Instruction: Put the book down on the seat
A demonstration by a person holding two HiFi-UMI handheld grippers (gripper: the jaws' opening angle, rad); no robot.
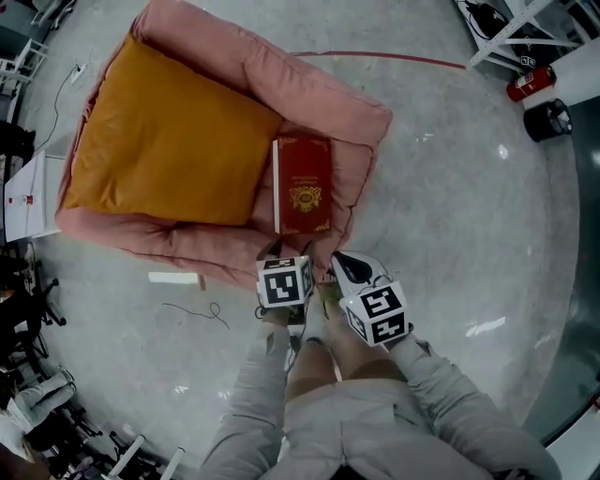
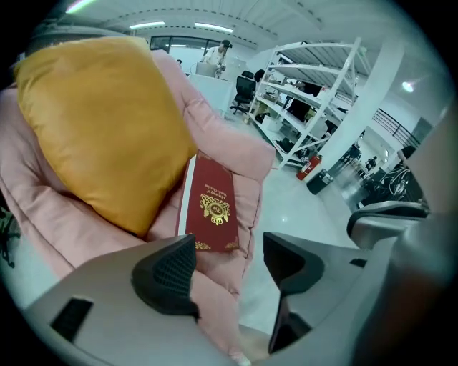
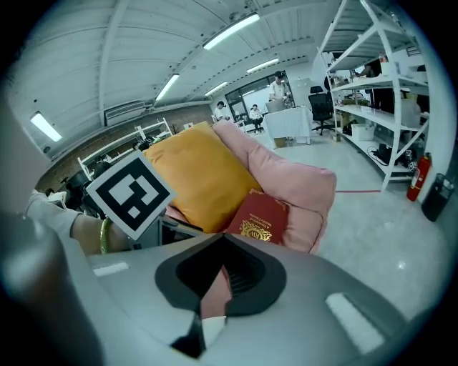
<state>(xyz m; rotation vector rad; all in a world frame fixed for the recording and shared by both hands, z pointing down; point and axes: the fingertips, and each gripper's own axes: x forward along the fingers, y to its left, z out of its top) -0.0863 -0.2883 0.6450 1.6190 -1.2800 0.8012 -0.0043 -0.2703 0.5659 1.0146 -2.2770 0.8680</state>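
A dark red book with a gold crest lies flat on the pink seat, against the right edge of its orange cushion. Both grippers hover just short of the seat's near rim, apart from the book. My left gripper is open, and its view shows the book beyond the empty gap of the left gripper. My right gripper sits beside it. In its own view the right gripper has its pads meeting at the tips with nothing held, the book ahead.
A red fire extinguisher and a black bin stand at the far right by a white rack. A white strip and a thin cable lie on the floor left of me. A white table is at the left.
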